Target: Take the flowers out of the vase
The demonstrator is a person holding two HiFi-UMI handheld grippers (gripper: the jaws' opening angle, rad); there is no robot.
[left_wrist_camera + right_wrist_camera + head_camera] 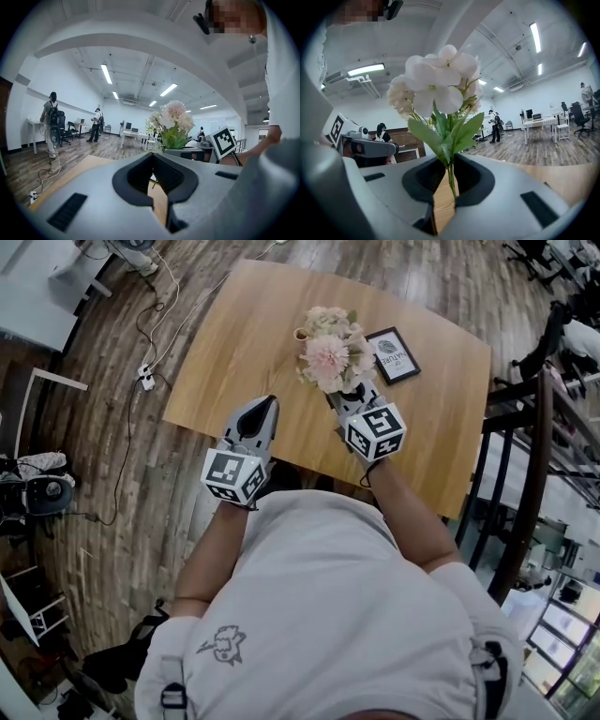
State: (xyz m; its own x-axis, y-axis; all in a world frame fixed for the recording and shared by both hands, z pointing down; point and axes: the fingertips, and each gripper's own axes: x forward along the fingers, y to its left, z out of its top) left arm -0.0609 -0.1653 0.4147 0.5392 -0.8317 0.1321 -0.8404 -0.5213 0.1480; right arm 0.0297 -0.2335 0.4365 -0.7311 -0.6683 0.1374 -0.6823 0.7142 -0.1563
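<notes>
A bunch of pale pink and white flowers (328, 352) with green leaves hangs above the wooden table (234, 343). My right gripper (341, 396) is shut on its thin green stems (451, 180), just under the leaves, and the blooms (433, 89) stand up over the jaws. A small tan rim (301, 333), perhaps the vase, peeks out behind the blooms; the rest of it is hidden. My left gripper (269, 402) sits to the left of the flowers, shut and with nothing in it (157, 180). From it I see the flowers (171, 124) ahead and to the right.
A black-framed picture (394, 354) lies on the table right of the flowers. Cables and a power strip (146, 381) run over the floor to the left. A dark metal rack (525, 456) stands at the right. People and desks (51, 124) are far across the room.
</notes>
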